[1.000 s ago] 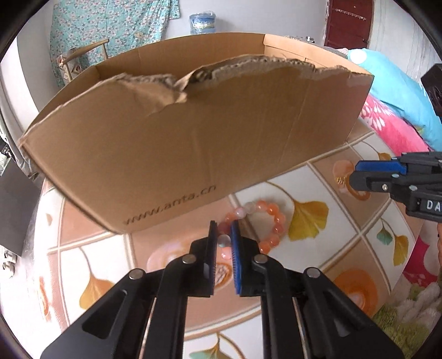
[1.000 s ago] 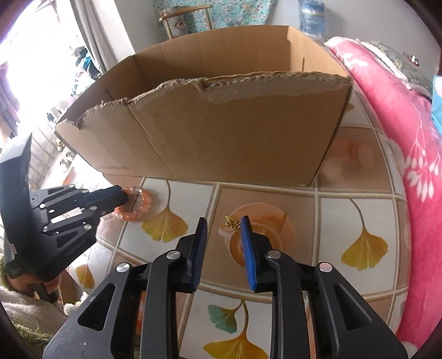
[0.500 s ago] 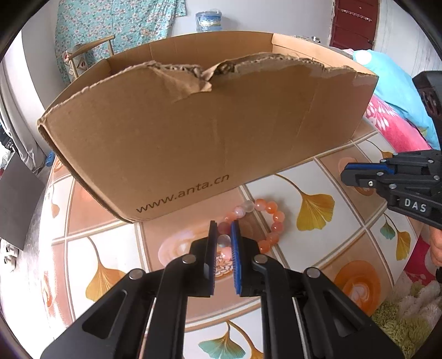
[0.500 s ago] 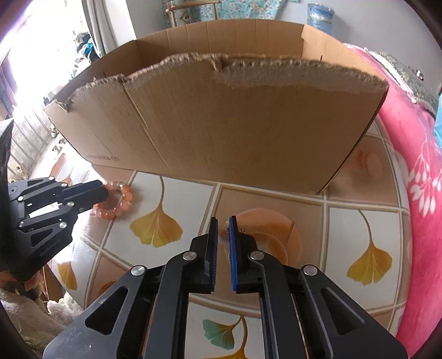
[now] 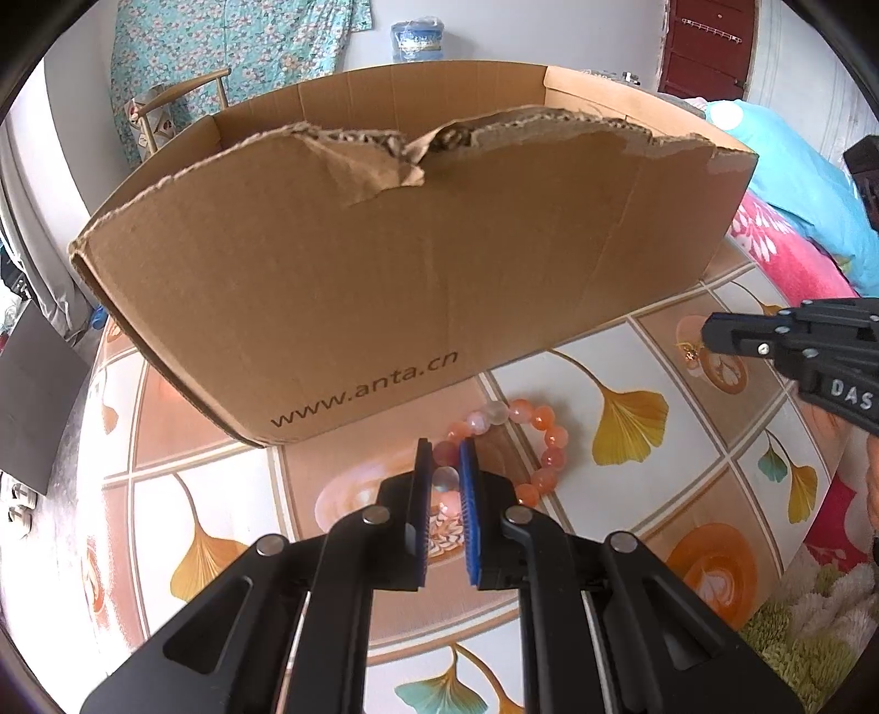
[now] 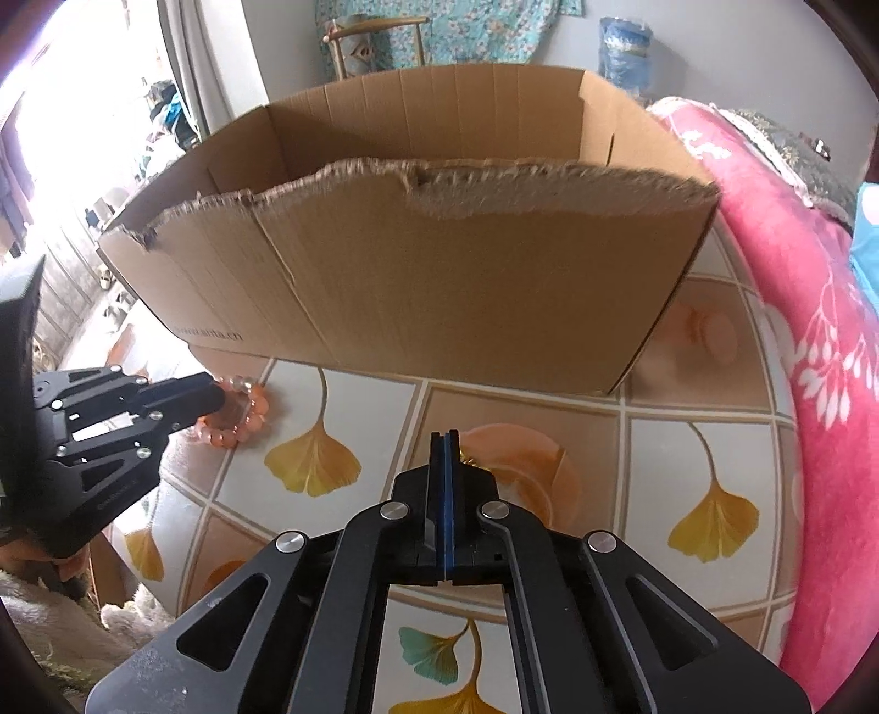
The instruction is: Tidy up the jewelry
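An orange and clear bead bracelet (image 5: 541, 428) lies on the tiled table in front of the cardboard box (image 5: 384, 285). My left gripper (image 5: 444, 458) is shut on the bracelet's near beads; it also shows in the right wrist view (image 6: 220, 396) with the bracelet (image 6: 247, 420). My right gripper (image 6: 445, 439) is shut, its pads together, on a small gold earring whose edge (image 6: 467, 458) peeks out beside the tips. In the left wrist view the right gripper (image 5: 708, 335) holds the gold earring (image 5: 689, 351) just above the table.
The box (image 6: 439, 285) is open-topped with torn edges and stands at the back of the round table (image 6: 708, 439). Pink bedding (image 6: 824, 329) lies to the right. A chair (image 5: 181, 104) and a water jug (image 5: 417, 35) stand behind.
My right gripper has closed fully on the gold earring. Both grippers have risen a little, so the box's inside shows more. The left gripper stays shut on the bracelet.
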